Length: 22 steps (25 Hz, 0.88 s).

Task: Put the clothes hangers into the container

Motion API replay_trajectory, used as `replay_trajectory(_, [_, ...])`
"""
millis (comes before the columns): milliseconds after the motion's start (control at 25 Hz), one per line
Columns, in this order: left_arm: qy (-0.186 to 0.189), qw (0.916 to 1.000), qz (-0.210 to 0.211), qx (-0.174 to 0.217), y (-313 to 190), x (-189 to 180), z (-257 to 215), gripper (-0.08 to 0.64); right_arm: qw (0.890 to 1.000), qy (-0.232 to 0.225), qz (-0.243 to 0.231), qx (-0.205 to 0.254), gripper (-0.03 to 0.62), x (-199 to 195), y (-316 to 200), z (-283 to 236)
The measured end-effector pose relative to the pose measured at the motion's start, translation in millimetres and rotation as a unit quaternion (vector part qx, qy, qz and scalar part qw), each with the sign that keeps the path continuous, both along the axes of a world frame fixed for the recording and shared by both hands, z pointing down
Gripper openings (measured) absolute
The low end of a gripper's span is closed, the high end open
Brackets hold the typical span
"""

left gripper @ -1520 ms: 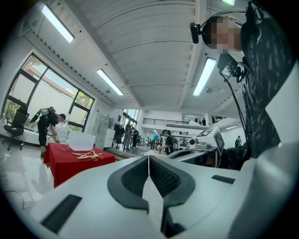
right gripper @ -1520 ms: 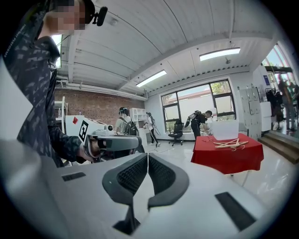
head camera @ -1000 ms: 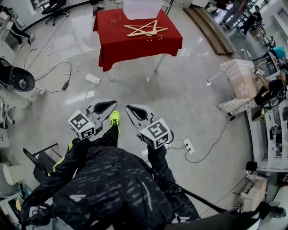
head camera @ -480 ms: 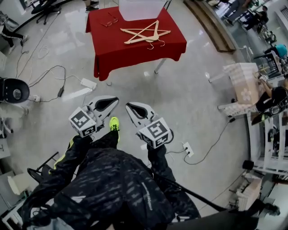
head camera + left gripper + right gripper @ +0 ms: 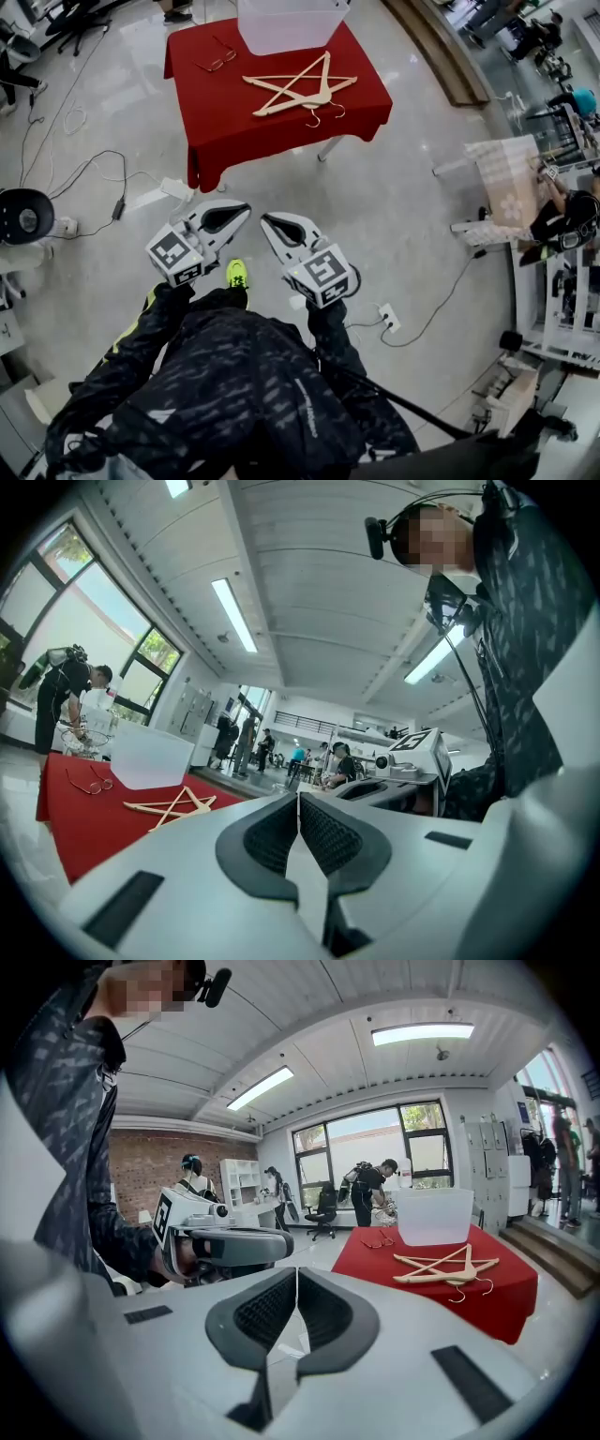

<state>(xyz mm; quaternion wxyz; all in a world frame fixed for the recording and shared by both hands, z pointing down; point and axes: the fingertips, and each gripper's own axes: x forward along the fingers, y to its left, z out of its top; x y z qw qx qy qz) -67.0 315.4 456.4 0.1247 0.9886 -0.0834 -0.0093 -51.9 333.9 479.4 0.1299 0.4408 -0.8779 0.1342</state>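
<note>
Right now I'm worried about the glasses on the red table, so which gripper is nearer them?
Left. In the head view the left gripper hangs short of the red table, below and slightly right of the glasses; the right gripper is beside it, farther right.

I see a glossy grey floor (image 5: 412, 197). A red-draped table (image 5: 234, 131) stands at 12 o'clock and a raised wooden step (image 5: 441, 56) at 1 o'clock. In the right gripper view, a brick wall (image 5: 150, 1159) is at 9 o'clock, windows (image 5: 370, 1138) are at 12 o'clock, and ceiling light strips (image 5: 422, 1033) run above.

Bright room: long ceiling lights (image 5: 234, 614) and big windows (image 5: 422, 1138) shine, the floor (image 5: 403, 216) gleams (picture edges bend round and go dark).
</note>
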Motion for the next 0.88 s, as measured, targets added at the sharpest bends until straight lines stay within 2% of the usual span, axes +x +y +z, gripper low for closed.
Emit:
replay_trajectory(160, [0.003,0.9999,0.011,0.003,-31.3,10.8,-1.6,0.012,1.000,0.009,0.005,0.010,0.015,8.4,-38.0,-1.2])
replay_trajectory(440, [0.004,0.9992,0.035,-0.018,-42.4,18.4,-2.9,0.012,1.000,0.021,0.004,0.014,0.015,9.6,-58.9,-7.0])
replay_trajectory(720, [0.004,0.9996,0.023,-0.017,-67.0,21.7,-2.4,0.012,0.997,0.074,-0.010,0.025,0.015,21.5,-84.7,-7.1])
replay_trajectory(880, [0.004,0.9998,0.005,-0.020,-93.2,30.3,6.4,0.012,0.996,0.081,-0.027,0.026,0.017,34.9,-110.7,-1.1])
